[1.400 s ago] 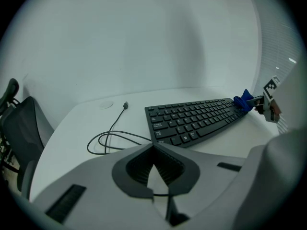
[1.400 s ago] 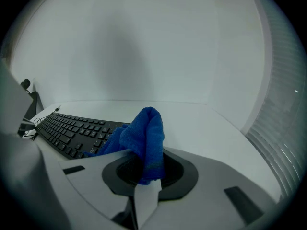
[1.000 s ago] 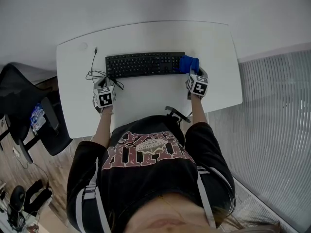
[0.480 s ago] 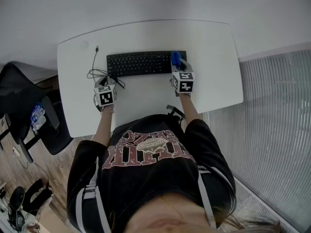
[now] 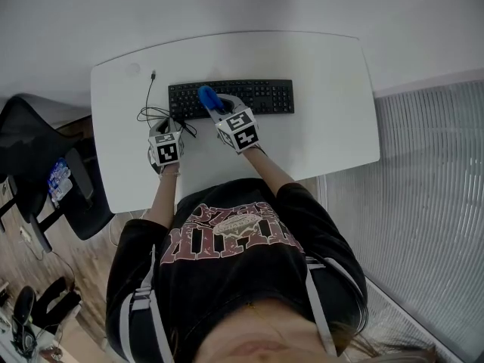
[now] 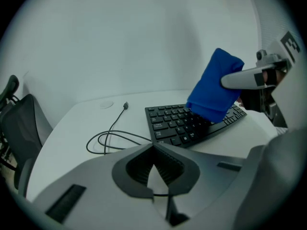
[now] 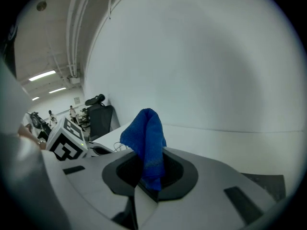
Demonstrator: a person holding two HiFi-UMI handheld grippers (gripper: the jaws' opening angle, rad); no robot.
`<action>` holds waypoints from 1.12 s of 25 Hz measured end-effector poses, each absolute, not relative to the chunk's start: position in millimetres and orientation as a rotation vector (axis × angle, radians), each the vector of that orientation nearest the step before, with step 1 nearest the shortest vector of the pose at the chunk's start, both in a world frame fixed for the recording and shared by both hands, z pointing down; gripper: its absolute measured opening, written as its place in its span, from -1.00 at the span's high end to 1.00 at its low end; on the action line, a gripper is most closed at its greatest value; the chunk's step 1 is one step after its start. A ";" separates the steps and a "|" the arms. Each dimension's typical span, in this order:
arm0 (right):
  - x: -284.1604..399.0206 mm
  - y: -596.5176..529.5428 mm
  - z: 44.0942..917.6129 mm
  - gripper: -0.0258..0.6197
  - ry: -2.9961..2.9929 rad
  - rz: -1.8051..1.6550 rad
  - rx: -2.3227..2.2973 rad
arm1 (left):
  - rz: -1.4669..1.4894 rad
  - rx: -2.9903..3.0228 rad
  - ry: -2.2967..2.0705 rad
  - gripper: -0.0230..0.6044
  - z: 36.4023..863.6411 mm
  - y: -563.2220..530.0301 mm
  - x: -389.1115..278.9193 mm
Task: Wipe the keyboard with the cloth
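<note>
The cloth (image 5: 206, 97) is bunched in my right claw (image 5: 215, 107), whose jaws are pinched tight on its lower fold, so a blue hump stands up past the tips (image 7: 145, 138). Seen from my left claw's side, the cloth's (image 6: 214, 85) lower edge lies on the keys of the keyboard (image 6: 177, 123), towards its left half and nearer its far rows.

The keyboard (image 5: 265, 97) lies square in front of me. I judge the wipe is mid-stroke, with a short stretch of keys left between the cloth and the keyboard's left end.

To do this well I should hold the claw tilted so only the cloth meets the keys, never the hard tips. I'd press lightly enough that the keys don't snag the fold, and run along the rows, not across them. The next pass should be nearer the keyboard's front edge.

My left claw (image 5: 164, 131) sits just off the keyboard's front left corner, its jaws (image 6: 154, 164) closed together on nothing. The keyboard's cable (image 6: 115, 133) loops loosely beside that same end. I could steady the corner there, so the keyboard doesn't slide under the rubbing.
</note>
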State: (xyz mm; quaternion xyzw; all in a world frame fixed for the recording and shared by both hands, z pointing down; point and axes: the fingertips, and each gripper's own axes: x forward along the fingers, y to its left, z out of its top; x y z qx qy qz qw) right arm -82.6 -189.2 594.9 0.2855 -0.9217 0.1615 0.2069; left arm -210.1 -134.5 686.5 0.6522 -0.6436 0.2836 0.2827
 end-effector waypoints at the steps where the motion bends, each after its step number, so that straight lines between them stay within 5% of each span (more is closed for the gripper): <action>1: -97.1 -182.6 591.9 0.72 -2.593 0.444 0.744 | 0.759 1.754 -1.724 0.83 685.0 -135.4 -209.8; 11: -180.7 -148.7 585.0 0.72 -2.692 0.489 0.445 | 0.750 1.748 -1.714 0.83 688.8 -133.9 -209.5; 28: -168.5 -147.7 648.7 0.72 -2.475 0.360 0.460 | 0.756 1.768 -1.715 0.83 684.0 -134.8 -209.0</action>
